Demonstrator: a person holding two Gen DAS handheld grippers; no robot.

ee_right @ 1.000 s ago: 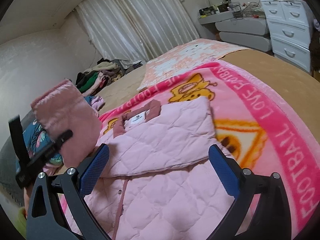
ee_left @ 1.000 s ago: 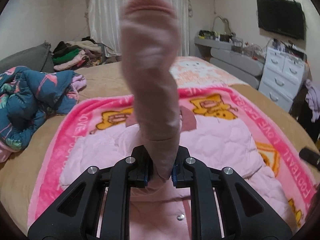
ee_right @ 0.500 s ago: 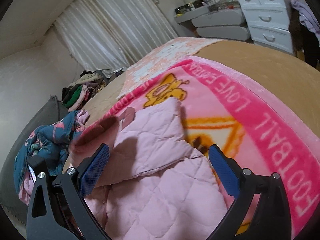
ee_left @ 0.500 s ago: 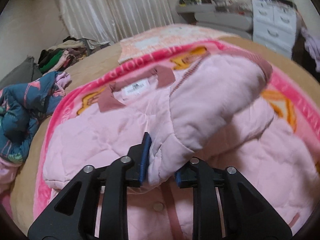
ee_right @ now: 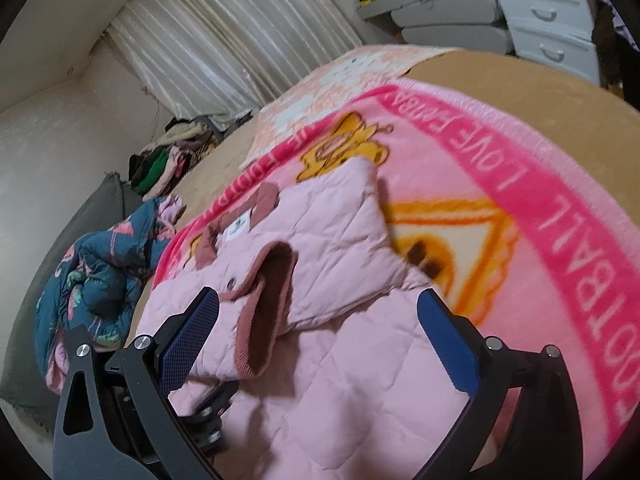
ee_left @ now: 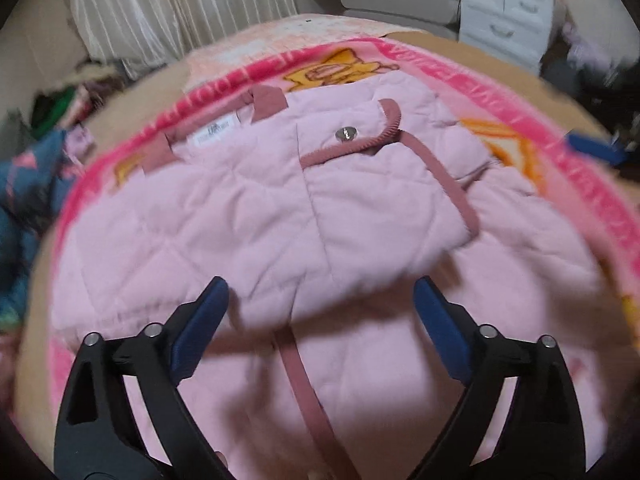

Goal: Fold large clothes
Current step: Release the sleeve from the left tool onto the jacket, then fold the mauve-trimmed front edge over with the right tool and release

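A pink quilted jacket [ee_left: 200, 220] lies flat on a pink cartoon blanket [ee_left: 600, 208], collar and label at the far end. Its sleeve [ee_left: 380, 200] lies folded across the chest, and the dark pink cuff [ee_left: 390, 120] with a snap points toward the collar. My left gripper [ee_left: 320, 284] hovers just above the sleeve's near end; its jaws are opening wide and the pads touch no cloth. In the right wrist view the jacket [ee_right: 340, 380] fills the foreground and the open cuff [ee_right: 272, 300] faces me. My right gripper [ee_right: 318, 296] stands open over it, holding nothing.
The blanket covers a brown bed [ee_right: 540, 92]. A crumpled blue floral quilt [ee_right: 92, 280] lies at the left edge, with a heap of clothes [ee_right: 168, 160] behind it. White drawers [ee_left: 508, 20] and a cluttered shelf stand at the far right; curtains hang behind.
My left gripper carried the raised sleeve down and across the jacket, then opened and let it go. The sleeve now lies flat. The right gripper sank a little and stayed open.
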